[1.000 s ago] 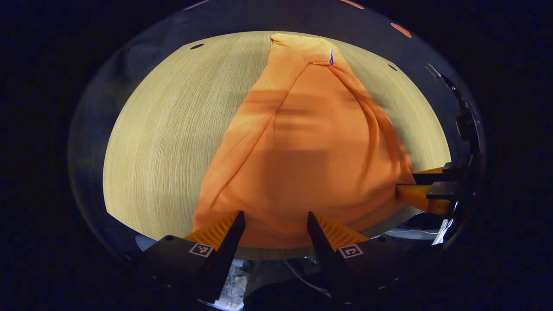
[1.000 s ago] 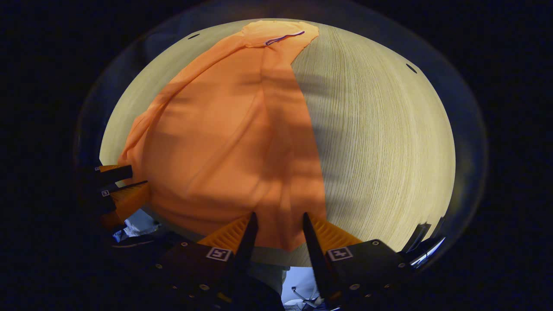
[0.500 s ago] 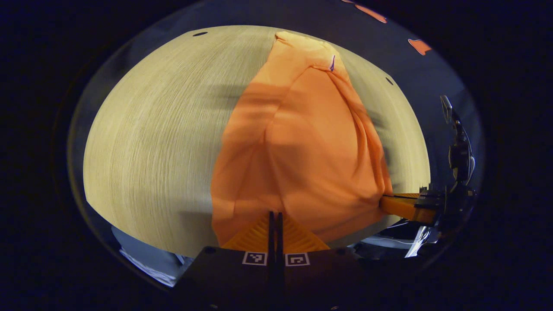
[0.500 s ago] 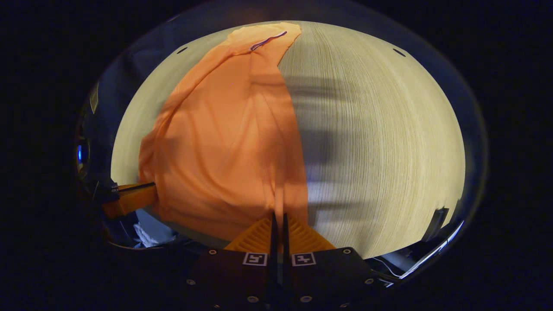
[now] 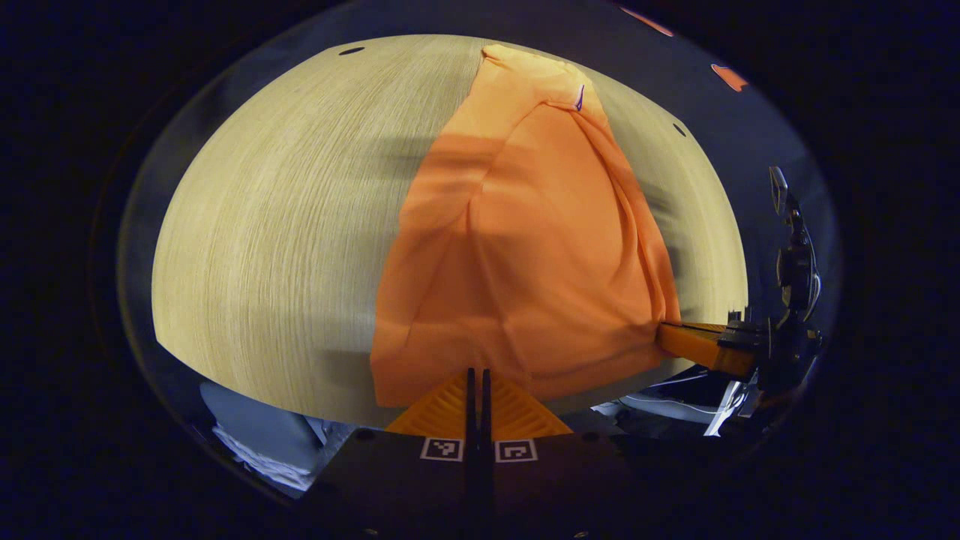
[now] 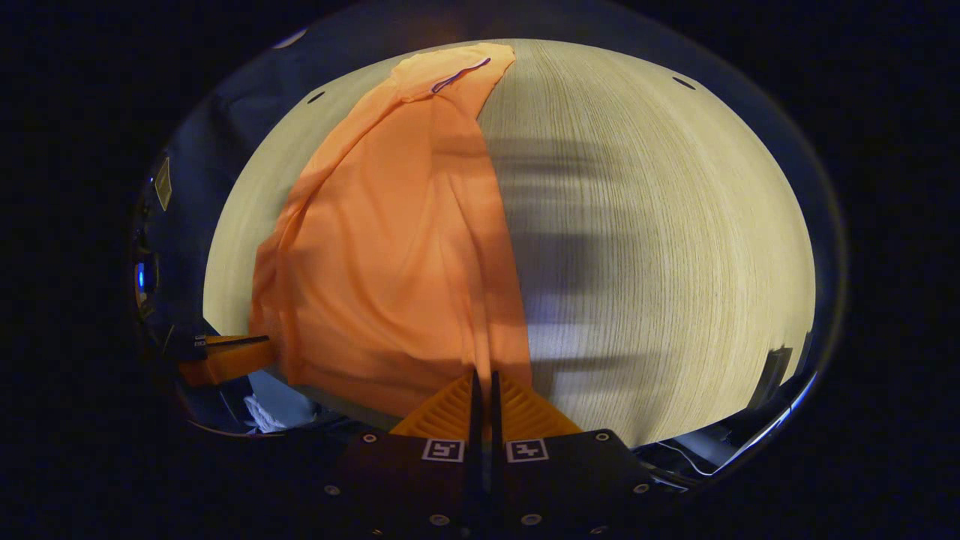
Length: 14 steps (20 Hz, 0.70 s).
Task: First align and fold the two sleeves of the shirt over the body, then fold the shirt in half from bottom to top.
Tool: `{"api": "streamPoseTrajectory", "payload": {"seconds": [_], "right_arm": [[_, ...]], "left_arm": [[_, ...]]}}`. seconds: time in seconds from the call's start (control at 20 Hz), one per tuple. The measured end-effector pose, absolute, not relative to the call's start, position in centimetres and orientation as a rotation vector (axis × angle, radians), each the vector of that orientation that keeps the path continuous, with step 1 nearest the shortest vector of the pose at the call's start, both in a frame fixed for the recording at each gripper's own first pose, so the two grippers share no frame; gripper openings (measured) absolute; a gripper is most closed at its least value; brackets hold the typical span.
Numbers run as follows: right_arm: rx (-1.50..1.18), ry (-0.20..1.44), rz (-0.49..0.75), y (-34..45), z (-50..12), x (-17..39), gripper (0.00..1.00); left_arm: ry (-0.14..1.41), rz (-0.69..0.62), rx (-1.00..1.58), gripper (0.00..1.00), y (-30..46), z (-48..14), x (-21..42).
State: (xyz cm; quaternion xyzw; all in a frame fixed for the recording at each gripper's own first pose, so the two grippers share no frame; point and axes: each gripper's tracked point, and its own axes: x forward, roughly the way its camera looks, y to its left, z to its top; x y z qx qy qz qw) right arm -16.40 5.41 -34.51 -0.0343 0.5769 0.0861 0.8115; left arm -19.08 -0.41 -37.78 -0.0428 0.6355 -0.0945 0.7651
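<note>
A pale, fine-grained wooden surface (image 5: 262, 225) carries the work, with dark booth wall behind it. On it lies the bright orange, thin-fabric shirt (image 5: 525, 247), stretched lengthwise away from the cameras, its collar end (image 5: 536, 75) at the far edge and its hem toward the near edge. The sleeves appear already folded over the body, since long creases run down the cloth and it lies as a narrow strip; so the step in hand is judged to be the bottom-to-top fold.

At the hem's left corner, the left gripper (image 5: 477, 379) has its fingers pressed together with orange cloth between them, pinching that corner. Seen from the right gripper view, it shows at the cloth's left edge (image 6: 225, 356).

At the hem's right corner, the right gripper (image 6: 484, 382) likewise has its fingers closed narrowly on the fabric edge. It shows too in the left gripper view (image 5: 697, 345), clamped at the cloth's right corner.

Holding both corners at once keeps the hem taut and level, so it should carry evenly toward the collar.
</note>
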Motion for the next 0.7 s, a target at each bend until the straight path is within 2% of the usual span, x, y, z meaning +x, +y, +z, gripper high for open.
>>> {"api": "streamPoseTrajectory", "payload": {"seconds": [0.15, 0.3, 0.45, 0.55, 0.65, 0.7], "right_arm": [[-0.069, 1.235, 0.193, 5.4, -34.6, -16.8, 0.06], [-0.067, 1.241, 0.208, 5.3, -34.6, -17.1, 0.06], [-0.060, 1.246, 0.219, 5.2, -34.6, -17.2, 0.06], [-0.048, 1.249, 0.219, 4.9, -34.4, -17.2, 0.06], [-0.040, 1.252, 0.213, 4.6, -34.5, -17.2, 0.06], [-0.032, 1.254, 0.211, 4.6, -34.5, -17.1, 0.06]], "left_arm": [[1.418, -0.177, -0.091, 0.03, -0.9, -37.8, -19.8], [1.381, -0.156, -0.060, 0.96, -0.8, -37.2, -19.4], [1.405, -0.110, -0.011, 0.99, -0.7, -38.6, -19.5], [1.393, -0.092, 0.065, 0.95, -1.0, -38.8, -19.4], [1.349, -0.083, 0.113, 0.98, -1.7, -38.8, -19.2], [1.345, -0.078, 0.110, 0.95, -2.1, -39.1, -19.3]]}}
